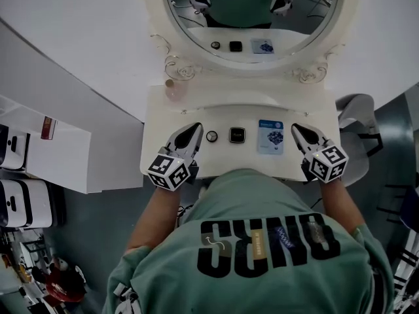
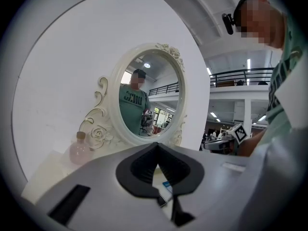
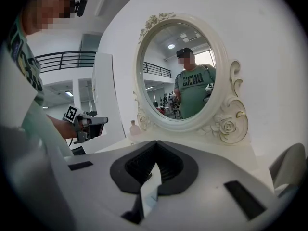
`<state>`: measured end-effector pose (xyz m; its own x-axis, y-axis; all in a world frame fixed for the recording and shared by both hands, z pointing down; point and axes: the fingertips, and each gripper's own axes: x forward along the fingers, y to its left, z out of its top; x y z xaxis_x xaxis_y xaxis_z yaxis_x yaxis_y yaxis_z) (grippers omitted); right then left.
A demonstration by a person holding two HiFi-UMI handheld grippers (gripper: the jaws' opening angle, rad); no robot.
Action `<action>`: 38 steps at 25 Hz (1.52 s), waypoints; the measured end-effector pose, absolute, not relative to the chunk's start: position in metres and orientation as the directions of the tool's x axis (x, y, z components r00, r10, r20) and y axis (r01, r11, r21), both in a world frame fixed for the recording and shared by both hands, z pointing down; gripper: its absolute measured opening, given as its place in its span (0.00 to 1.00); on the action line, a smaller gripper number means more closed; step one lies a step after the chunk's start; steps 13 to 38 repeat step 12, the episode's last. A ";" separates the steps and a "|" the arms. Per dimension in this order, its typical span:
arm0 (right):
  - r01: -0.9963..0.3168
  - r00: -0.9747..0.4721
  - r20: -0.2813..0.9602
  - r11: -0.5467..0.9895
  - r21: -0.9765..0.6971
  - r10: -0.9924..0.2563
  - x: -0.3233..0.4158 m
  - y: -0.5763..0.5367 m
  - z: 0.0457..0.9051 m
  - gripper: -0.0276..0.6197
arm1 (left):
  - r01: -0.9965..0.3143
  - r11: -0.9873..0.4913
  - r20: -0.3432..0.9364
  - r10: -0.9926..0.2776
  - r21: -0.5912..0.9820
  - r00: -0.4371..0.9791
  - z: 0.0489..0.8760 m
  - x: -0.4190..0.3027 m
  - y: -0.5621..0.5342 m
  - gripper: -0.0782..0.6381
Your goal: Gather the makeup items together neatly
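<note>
While left gripper (image 1: 198, 126) and right gripper (image 1: 294, 127) sit closed, empty, makeup items (image 1: 237, 135) lie between them, untouched.

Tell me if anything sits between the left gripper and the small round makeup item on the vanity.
Nothing visible does. In the head view the left gripper has its jaws closed, and the small round item lies just to the right of its tips on bare tabletop. The square compact sits beyond the round item.

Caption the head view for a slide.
Left gripper and right gripper flank a round pot, square compact and blue sachet on the vanity.
</note>
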<state>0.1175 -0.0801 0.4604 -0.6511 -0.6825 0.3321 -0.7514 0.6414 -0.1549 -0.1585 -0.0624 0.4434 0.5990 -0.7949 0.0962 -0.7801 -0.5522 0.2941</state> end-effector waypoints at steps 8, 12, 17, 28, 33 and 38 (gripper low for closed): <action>-0.749 -0.653 0.338 0.645 -0.152 -0.678 0.116 -0.080 0.462 0.03 | -0.779 -0.558 0.096 -0.792 0.285 0.603 0.439 -0.159 -0.063 0.12; -0.744 -0.657 0.341 0.651 -0.149 -0.672 0.114 -0.082 0.463 0.03 | -0.778 -0.564 0.100 -0.788 0.278 0.607 0.439 -0.158 -0.063 0.12; -0.744 -0.657 0.341 0.651 -0.149 -0.672 0.114 -0.082 0.463 0.03 | -0.778 -0.564 0.100 -0.788 0.278 0.607 0.439 -0.158 -0.063 0.12; -0.744 -0.657 0.341 0.651 -0.149 -0.672 0.114 -0.082 0.463 0.03 | -0.778 -0.564 0.100 -0.788 0.278 0.607 0.439 -0.158 -0.063 0.12; -0.744 -0.657 0.341 0.651 -0.149 -0.672 0.114 -0.082 0.463 0.03 | -0.778 -0.564 0.100 -0.788 0.278 0.607 0.439 -0.158 -0.063 0.12; -0.744 -0.657 0.341 0.651 -0.149 -0.672 0.114 -0.082 0.463 0.03 | -0.778 -0.564 0.100 -0.788 0.278 0.607 0.439 -0.158 -0.063 0.12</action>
